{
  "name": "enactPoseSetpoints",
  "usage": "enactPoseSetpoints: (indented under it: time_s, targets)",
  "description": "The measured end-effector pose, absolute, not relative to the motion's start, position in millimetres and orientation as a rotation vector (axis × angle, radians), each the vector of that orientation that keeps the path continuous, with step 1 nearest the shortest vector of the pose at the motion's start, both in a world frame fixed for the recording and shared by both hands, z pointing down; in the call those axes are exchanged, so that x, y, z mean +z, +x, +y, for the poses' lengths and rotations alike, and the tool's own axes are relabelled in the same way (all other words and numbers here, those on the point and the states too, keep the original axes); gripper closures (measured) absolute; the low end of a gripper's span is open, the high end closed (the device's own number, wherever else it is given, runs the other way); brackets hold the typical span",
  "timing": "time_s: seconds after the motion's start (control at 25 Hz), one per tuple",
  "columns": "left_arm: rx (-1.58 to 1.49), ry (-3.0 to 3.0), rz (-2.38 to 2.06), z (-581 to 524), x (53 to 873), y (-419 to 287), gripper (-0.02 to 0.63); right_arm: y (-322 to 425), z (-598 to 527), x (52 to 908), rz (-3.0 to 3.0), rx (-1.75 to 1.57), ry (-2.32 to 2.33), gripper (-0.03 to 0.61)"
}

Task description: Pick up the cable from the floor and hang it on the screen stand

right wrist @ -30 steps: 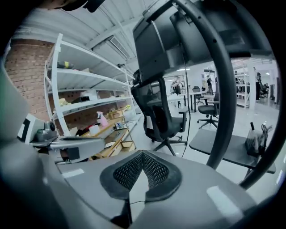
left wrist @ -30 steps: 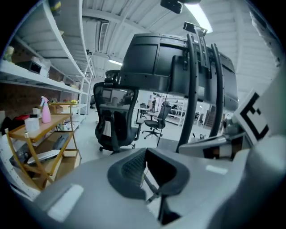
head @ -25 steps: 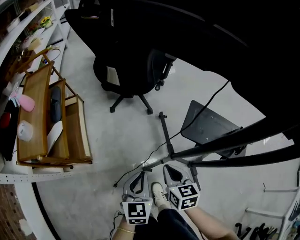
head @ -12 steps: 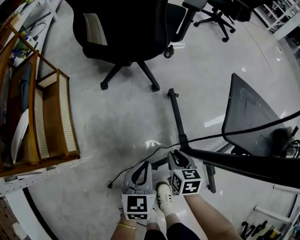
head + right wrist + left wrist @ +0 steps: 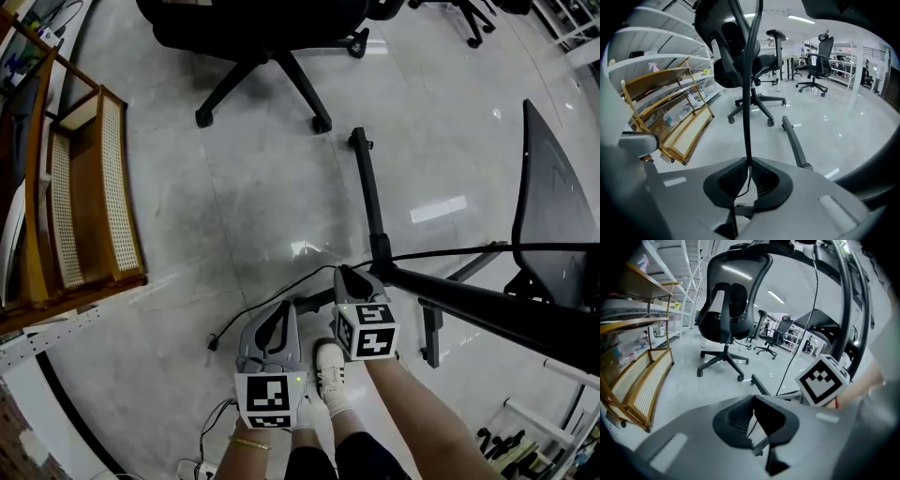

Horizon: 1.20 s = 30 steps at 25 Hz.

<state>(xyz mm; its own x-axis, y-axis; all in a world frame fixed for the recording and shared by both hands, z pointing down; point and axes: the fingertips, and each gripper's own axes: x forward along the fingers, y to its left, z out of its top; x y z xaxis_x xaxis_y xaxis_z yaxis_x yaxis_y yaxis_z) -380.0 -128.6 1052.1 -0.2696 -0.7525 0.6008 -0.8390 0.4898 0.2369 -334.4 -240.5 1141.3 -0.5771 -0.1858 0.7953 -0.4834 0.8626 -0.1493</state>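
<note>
A thin black cable [image 5: 267, 303] runs from its plug [image 5: 212, 345] on the floor up to my right gripper [image 5: 343, 275], then stretches right toward the screen [image 5: 553, 206]. In the right gripper view my right gripper [image 5: 749, 165] is shut on the cable [image 5: 748, 93], which rises straight out of the jaws. My left gripper [image 5: 284, 309] sits just left of it, jaws together [image 5: 753, 399], with a slack bit of cable [image 5: 751, 425] showing behind the tips. The black screen stand has a floor leg [image 5: 367, 187] and a slanted pole [image 5: 487, 307] beside the right gripper.
A black office chair [image 5: 262, 37] stands on castors at the top. A wooden rack [image 5: 80, 206] lies at the left. A white shoe [image 5: 328, 367] is between the grippers, with more cables [image 5: 202, 450] behind the left one. Shelving [image 5: 656, 79] lines the left wall.
The head view has swung down and nearer to the floor, so the chair and the screen shifted outward. Both grippers stay side by side; the right one still holds the cable.
</note>
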Motion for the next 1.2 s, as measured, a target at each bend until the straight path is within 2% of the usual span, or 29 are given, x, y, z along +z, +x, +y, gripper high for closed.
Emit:
enactPoseSetpoints:
  time_s: [0.32,0.64,0.96,1.2]
  targets:
    - [0.208,1.372,-2.1,-111,982,-359,0.606,-315,-161,1070,-2.222,0.489,0.329,0.557]
    - [0.17,1.467,-2.07,-71,836,-303,0.606,-247,-103,901,-2.253,0.678,0.454,0.557]
    - [0.173,1.623,-1.945,-84,696,-241,0.606,-169,-121,732,-2.288,0.534,0.642,0.557]
    - [0.117,1.739,-1.841,-128,603,-200,0.606,-106,-178,624,-2.315,0.42,0.806,0.557]
